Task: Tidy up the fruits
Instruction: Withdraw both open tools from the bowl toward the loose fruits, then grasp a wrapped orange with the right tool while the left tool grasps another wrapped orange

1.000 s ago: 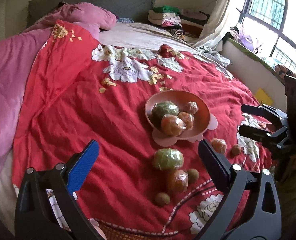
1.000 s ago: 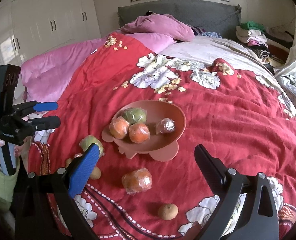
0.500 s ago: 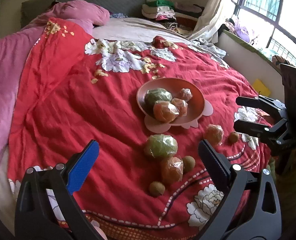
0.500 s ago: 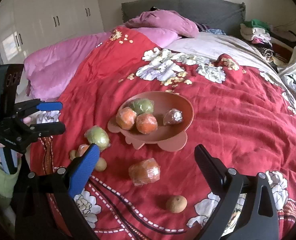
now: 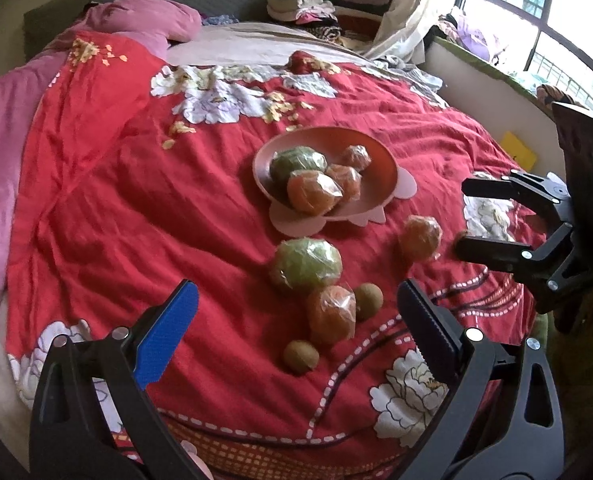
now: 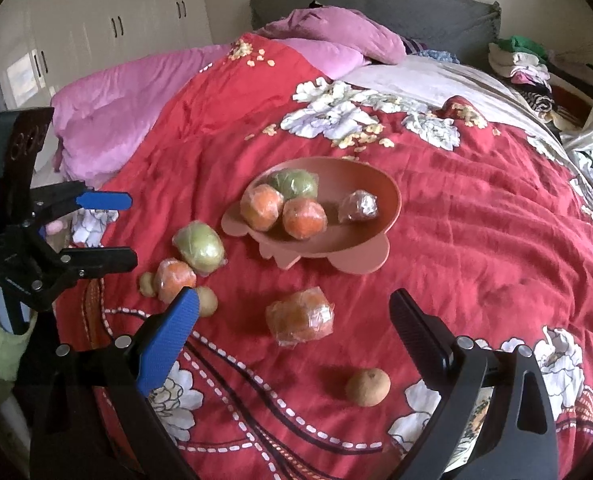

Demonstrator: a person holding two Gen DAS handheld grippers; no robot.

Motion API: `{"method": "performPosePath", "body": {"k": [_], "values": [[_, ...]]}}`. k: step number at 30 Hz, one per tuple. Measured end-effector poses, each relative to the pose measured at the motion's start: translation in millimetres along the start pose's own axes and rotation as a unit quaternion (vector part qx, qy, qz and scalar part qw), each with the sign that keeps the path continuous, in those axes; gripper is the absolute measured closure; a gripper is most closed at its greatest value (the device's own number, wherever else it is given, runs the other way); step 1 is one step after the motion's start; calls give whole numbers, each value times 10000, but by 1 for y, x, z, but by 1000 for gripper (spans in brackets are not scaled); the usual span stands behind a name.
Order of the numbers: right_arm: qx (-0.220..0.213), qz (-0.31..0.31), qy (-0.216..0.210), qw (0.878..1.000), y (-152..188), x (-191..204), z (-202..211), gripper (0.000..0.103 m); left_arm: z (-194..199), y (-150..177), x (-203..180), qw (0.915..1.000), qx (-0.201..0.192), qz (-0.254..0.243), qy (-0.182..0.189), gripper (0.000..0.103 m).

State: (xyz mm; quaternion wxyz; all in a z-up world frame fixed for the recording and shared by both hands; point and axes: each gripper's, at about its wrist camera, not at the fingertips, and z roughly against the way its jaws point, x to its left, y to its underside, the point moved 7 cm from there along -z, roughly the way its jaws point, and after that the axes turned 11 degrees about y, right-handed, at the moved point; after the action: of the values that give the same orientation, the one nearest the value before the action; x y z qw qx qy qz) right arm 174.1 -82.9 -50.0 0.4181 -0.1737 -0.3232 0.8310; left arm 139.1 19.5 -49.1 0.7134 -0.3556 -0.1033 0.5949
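Both tongs, left (image 5: 296, 312) and right (image 6: 292, 320), remain spread and empty, now nearer the loose wrapped fruit (image 6: 299, 317).

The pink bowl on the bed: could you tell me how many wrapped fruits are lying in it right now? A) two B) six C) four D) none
C: the pink bowl holds four wrapped fruits, one green, two orange and a smaller dark one; the remaining fruits lie outside it on the red quilt.
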Motion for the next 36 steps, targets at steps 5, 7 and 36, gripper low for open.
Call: {"method": "performPosePath", "body": {"k": [5,7,36], "values": [[62,46,-17,10000,5,2,-3,7,-5,6,-2,9999,85,-49,32,10],[66,54,-15,10000,5,2,-3,7,-7,7,-3,9999,119,-63,59,10],[247,443,166,9986,16,5,-23,27,-41,28,-15,9960,680,-442,365,58]]}}
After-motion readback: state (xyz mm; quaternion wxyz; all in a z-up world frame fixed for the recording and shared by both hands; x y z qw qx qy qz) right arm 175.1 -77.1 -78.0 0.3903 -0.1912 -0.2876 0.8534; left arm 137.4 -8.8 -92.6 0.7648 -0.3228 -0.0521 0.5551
